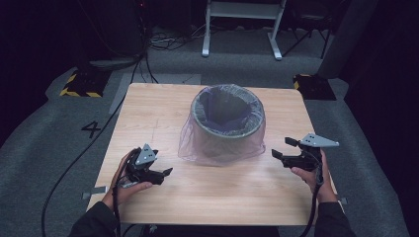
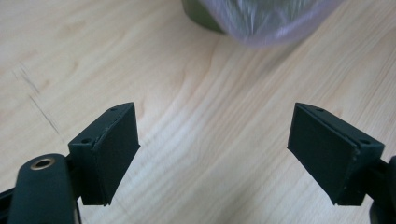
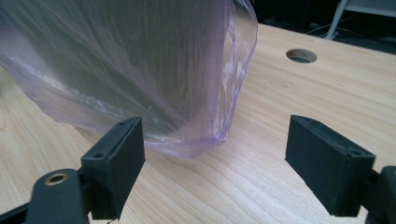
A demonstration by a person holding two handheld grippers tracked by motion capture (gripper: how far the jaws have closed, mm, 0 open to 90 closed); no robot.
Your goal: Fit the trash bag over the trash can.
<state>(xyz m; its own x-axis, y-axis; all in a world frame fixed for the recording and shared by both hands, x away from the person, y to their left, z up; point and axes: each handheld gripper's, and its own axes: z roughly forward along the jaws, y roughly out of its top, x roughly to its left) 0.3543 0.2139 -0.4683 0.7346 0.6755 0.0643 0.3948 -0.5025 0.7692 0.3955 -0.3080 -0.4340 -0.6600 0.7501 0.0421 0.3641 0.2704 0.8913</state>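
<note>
Left gripper view: the two black jaws of the left gripper (image 2: pixel 214 151) stand wide apart with nothing between them, over bare light wood of the table (image 2: pixel 196 121). Ahead of the jaws, at the top edge of that view, lies the foot of the bin (image 2: pixel 201 16) with a fold of the purple bag (image 2: pixel 271 23) hanging over it (the bag is thin and translucent).

Right gripper view: the jaws of the right gripper (image 3: pixel 215 163) are likewise parted and grip nothing. The lower hem of the bag (image 3: pixel 140 79) sags onto the tabletop just ahead of the one jaw, close to it but apart from the pad; a round hole (image 3: pixel 301 55) in the table shows farther off.

High view: the left gripper (image 1: pixel 165 174) lies low near the table's near left part, held in the left hand (image 1: pixel 126 186); the right gripper (image 1: pixel 282 148) is held at the right edge by the right hand (image 1: pixel 314 175), its jaws turned toward the bin. The bin (image 1: pixel 228 121) stands upright around the middle of the table (image 1: pixel 148 103), between the two grippers and apart from both, its bag lining the inside, folded over the rim and draped loosely down the outside to the tabletop. Cables trail from each gripper off the near edge.
</note>
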